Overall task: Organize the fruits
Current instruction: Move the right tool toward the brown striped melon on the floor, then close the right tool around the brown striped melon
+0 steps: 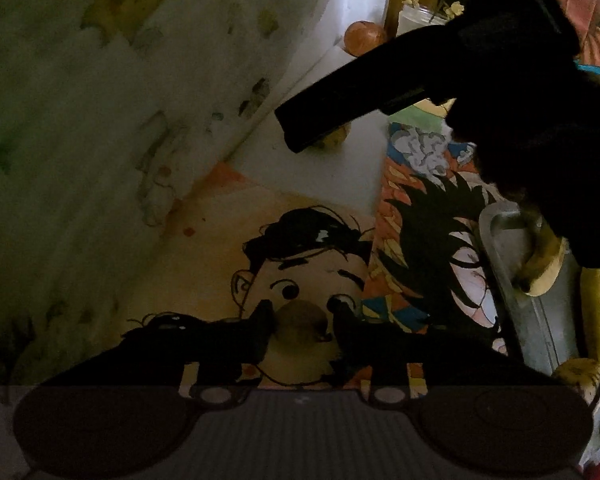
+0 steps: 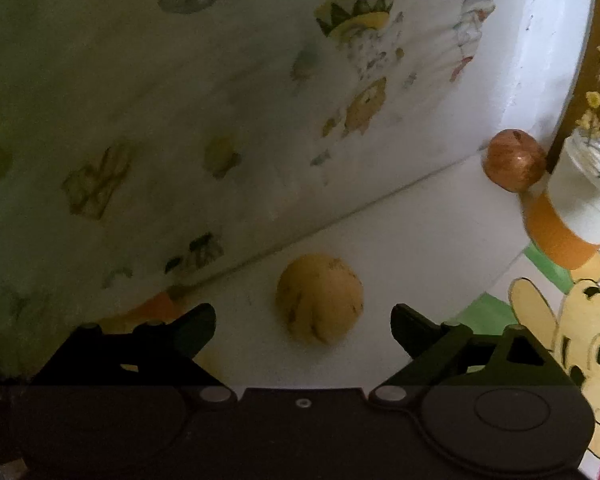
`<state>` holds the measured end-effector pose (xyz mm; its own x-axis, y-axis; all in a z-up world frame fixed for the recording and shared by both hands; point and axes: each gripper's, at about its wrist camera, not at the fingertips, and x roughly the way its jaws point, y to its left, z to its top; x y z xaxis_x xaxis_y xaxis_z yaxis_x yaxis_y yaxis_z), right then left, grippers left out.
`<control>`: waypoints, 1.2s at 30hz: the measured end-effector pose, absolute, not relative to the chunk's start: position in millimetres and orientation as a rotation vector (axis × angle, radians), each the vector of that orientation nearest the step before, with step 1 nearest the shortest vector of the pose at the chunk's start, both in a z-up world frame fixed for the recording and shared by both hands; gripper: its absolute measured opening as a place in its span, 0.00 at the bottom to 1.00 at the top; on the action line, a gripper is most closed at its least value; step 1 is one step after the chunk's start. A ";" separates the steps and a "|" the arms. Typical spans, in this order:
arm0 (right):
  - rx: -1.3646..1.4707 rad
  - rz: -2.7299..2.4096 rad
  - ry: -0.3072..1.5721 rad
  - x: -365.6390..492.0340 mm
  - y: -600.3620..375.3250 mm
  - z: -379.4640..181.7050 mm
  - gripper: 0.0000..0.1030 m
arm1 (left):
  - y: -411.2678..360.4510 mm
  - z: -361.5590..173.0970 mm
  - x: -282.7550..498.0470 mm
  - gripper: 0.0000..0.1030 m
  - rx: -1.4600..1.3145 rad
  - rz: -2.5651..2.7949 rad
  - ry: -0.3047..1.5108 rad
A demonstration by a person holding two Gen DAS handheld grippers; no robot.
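In the left wrist view my left gripper (image 1: pixel 302 319) is shut on a small round brown fruit (image 1: pixel 300 320) just above the cartoon-printed mat (image 1: pixel 220 240); both fingertips press its sides. The right gripper shows there as a dark shape (image 1: pixel 320 120) over a yellow fruit (image 1: pixel 336 140). In the right wrist view that spotted yellow round fruit (image 2: pixel 319 298) lies on the white surface, in the gap between the wide-apart fingers of my right gripper (image 2: pixel 304 320), which is open and touches nothing. A reddish round fruit (image 2: pixel 514 164) sits by the wall corner.
A metal tray (image 1: pixel 512 280) at the right holds bananas (image 1: pixel 544 268). A glass jar (image 2: pixel 580 184) with yellow flowers stands on an orange-banded base beside the reddish fruit (image 1: pixel 364 38). A printed white wall (image 2: pixel 180 100) rises close behind the fruits.
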<state>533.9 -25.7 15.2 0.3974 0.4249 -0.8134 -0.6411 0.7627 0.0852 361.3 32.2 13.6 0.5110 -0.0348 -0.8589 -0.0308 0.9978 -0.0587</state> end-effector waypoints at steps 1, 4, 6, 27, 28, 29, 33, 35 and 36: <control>-0.259 0.684 0.947 535.0 -25.2 13.4 0.88 | 32.8 13.2 361.2 0.32 -0.070 -0.001 1.033; -0.261 0.691 0.949 537.2 -20.5 9.8 0.84 | 34.1 12.8 360.2 0.32 -0.065 -0.007 1.032; -0.273 0.697 0.946 537.0 -17.5 7.5 0.81 | 34.5 12.6 359.7 0.32 -0.060 -0.011 1.032; -0.267 0.620 0.927 536.4 -23.0 -1.8 0.52 | 35.1 11.3 354.5 0.32 -0.020 -0.012 1.041; -0.266 0.623 0.929 534.4 -23.6 -1.8 0.52 | 35.5 11.2 354.5 0.31 -0.022 -0.012 1.041; -0.266 0.625 0.931 533.9 -22.7 -0.3 0.52 | 36.0 11.2 354.3 0.31 -0.024 -0.012 1.042; -0.254 0.627 0.942 527.3 -26.1 0.7 0.52 | 36.6 11.3 355.3 0.31 -0.029 -0.013 1.043; -0.255 0.626 0.945 520.7 -27.0 1.8 0.52 | 36.9 12.0 355.7 0.31 -0.030 -0.013 1.044; -0.256 0.629 0.947 515.6 -28.2 2.7 0.52 | 36.9 12.1 355.8 0.31 -0.030 -0.012 1.045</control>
